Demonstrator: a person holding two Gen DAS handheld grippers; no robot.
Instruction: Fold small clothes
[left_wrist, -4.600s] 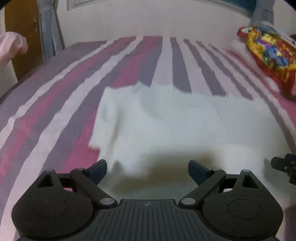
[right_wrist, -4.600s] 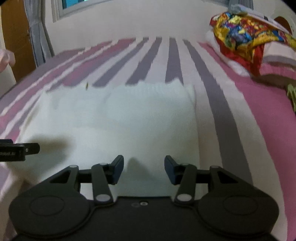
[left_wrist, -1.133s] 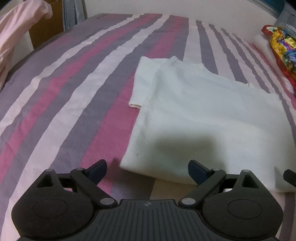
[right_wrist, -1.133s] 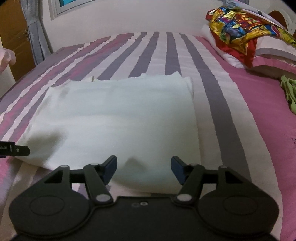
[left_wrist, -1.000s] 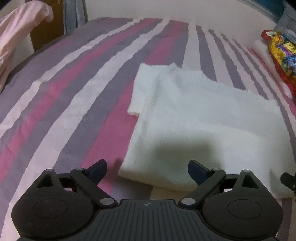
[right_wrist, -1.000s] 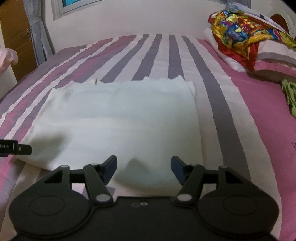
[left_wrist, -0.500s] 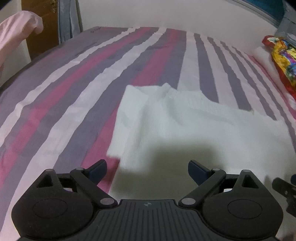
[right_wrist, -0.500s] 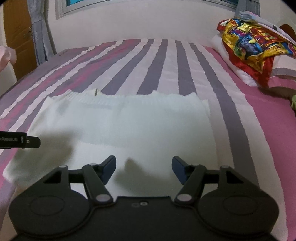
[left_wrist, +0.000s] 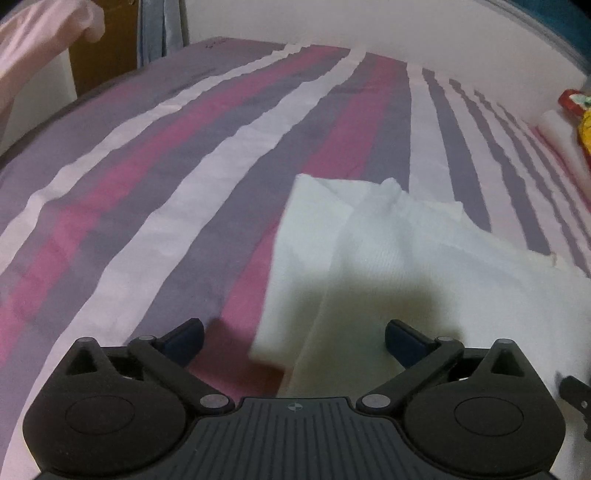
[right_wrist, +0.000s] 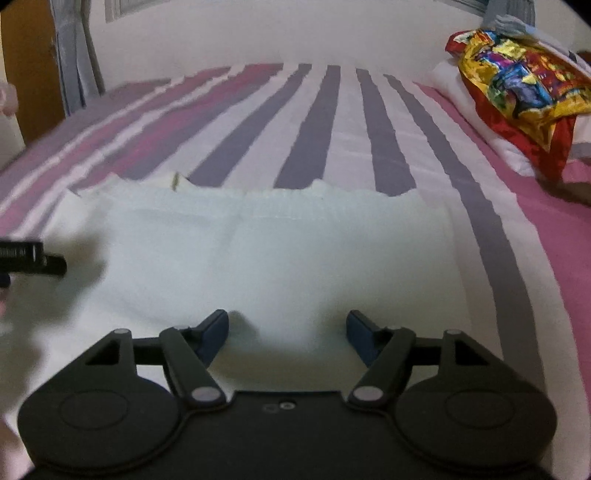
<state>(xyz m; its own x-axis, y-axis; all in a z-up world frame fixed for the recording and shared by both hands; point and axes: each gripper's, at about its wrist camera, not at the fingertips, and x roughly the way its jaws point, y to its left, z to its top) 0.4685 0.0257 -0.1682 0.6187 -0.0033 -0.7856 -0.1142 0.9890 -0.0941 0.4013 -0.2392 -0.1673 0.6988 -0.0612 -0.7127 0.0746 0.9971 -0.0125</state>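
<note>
No text legible — print, labels all blurred.

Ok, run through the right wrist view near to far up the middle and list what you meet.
Right gripper, jaws open, nothing between them → white garment → garment's far ribbed edge → striped bedsheet → pale wall.

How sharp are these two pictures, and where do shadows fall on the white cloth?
Left wrist view: stripes bend from fisheye; a dark shadow lies on the white knitted garment near the tongs. Right wrist view: soft, smeared edges; shadows darken the garment's left side and near edge.
</note>
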